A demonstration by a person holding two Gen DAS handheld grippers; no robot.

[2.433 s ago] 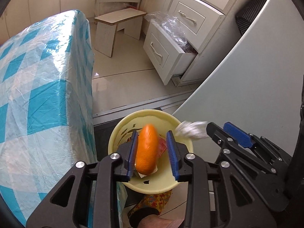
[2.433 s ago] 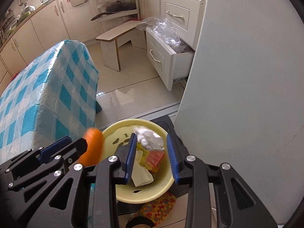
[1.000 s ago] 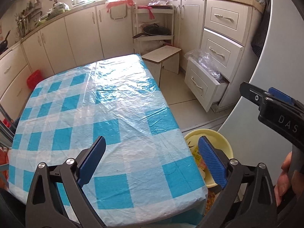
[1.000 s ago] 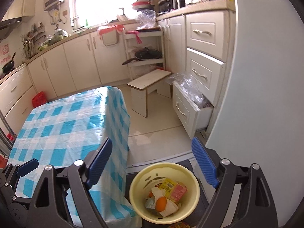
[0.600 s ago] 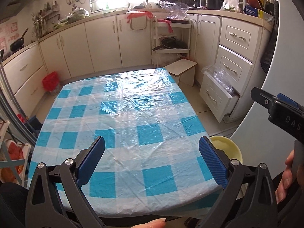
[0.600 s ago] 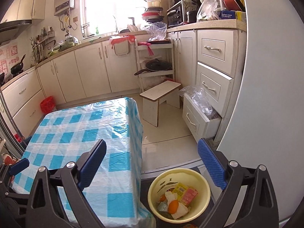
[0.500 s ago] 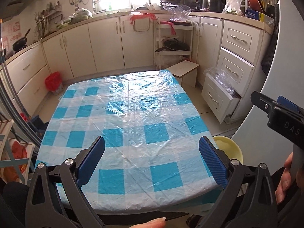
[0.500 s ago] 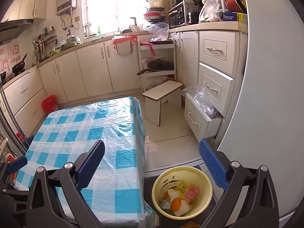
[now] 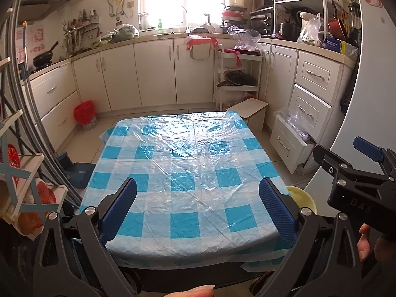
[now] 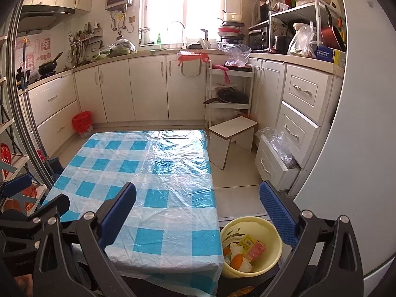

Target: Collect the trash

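Note:
A yellow bin (image 10: 272, 232) stands on the floor by the table's right near corner, holding an orange piece (image 10: 236, 259), white crumpled paper (image 10: 235, 248) and a pink-yellow wrapper (image 10: 253, 246). Only its rim (image 9: 300, 196) shows in the left wrist view. My right gripper (image 10: 198, 200) is open and empty, held above the table's near edge, left of the bin. My left gripper (image 9: 198, 196) is also open and empty over the blue-checked tablecloth (image 9: 188, 168). The right gripper (image 9: 351, 165) also appears at the right edge of the left wrist view.
The table (image 10: 148, 173) carries only a plastic-covered checked cloth. A white stool (image 10: 232, 128), an open drawer with a plastic bag (image 10: 277, 158) and a white fridge side (image 10: 358, 148) stand to the right. A red bin (image 10: 81, 121) sits by the far cabinets.
Both grippers have risen and drawn back from the bin, so the whole table and kitchen now show. The right gripper's jaws spread wider early on. Both stay empty.

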